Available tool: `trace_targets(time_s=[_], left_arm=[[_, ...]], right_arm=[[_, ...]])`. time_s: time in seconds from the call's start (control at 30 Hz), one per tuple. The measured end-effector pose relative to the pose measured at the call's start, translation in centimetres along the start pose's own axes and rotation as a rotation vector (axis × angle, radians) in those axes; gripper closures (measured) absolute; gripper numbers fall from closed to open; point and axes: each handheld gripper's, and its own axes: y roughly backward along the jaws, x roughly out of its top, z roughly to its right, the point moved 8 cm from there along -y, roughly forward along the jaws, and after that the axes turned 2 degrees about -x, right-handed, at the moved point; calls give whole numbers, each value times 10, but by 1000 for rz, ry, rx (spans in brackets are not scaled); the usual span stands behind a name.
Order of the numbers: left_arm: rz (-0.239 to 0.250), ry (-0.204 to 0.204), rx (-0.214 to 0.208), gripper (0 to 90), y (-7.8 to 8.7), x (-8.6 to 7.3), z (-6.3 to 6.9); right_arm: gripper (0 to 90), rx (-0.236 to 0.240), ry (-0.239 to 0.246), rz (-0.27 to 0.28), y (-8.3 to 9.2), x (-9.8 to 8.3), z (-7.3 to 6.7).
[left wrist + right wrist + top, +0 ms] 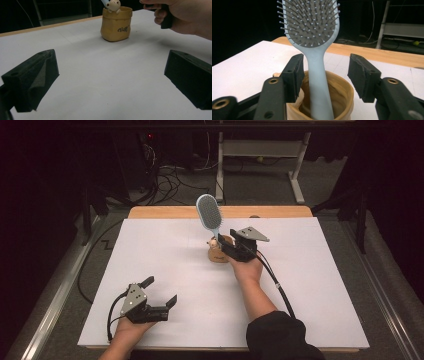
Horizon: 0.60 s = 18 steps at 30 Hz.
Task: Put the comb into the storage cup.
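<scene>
right gripper (324,72): jaws parted round brush (312,25) handle, unheld | left gripper (110,82): wide, empty | risk: withdrawing snags brush, tips far cup (116,23)

The high view looks forward and down from above the near edge of the desk (165,270), taking in its whole top. The left gripper view sits low, just above the desk, facing across it toward the tan holder (116,23); the right gripper view looks at the hairbrush (312,27) from very close. All 3 views share that holder.
</scene>
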Motion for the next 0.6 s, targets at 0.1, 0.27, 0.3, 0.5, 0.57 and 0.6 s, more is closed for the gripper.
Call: trace_targets(time_s=[0.1, 0.27, 0.3, 0.5, 0.57, 0.6], left_arm=[[0, 1, 2, 3, 0, 0, 0], [-2, -1, 8, 3, 1, 0, -2], [-7, 1, 10, 2, 0, -1, -2], [-8, 8, 21, 2, 0, -1, -6], [-8, 9, 22, 2, 0, 0, -6], [-8, 10, 23, 2, 0, 0, -7]], right_arm=[[438, 7, 2, 5, 6, 2, 0], [370, 43, 2, 14, 16, 4, -4], [348, 50, 4, 11, 18, 3, -4], [237, 84, 9, 9, 32, -4, -9], [201, 93, 10, 0, 36, -7, -10], [187, 95, 8, 1, 39, -8, -10]])
